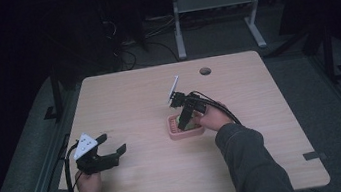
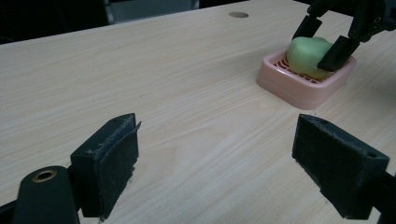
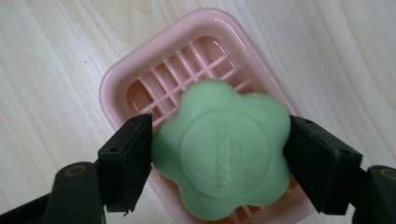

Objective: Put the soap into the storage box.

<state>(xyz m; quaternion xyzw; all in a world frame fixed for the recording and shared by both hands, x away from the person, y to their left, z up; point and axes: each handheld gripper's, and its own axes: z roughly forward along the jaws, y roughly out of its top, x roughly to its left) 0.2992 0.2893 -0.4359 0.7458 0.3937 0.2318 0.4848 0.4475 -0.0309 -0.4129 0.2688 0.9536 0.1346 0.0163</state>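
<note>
Light wood table (image 1: 134,101) sitting in a dark room, desk legs showing behind. Nearest the person, the left gripper (image 1: 113,152) is idling low over the bare tabletop, jaws spread wide, nothing between them. Further in, mid-table, the right gripper (image 1: 183,122) is clamping the green flower-shaped soap (image 3: 223,150) by two opposite lobes, pads (image 3: 127,161) touching both sides. Soap is sitting in or just above the pink slatted soap dish (image 3: 140,65); cannot tell which. Soap is probably light, firm and slick, so gripping across the lobes, flat on the sides, looks safest against slipping.
</note>
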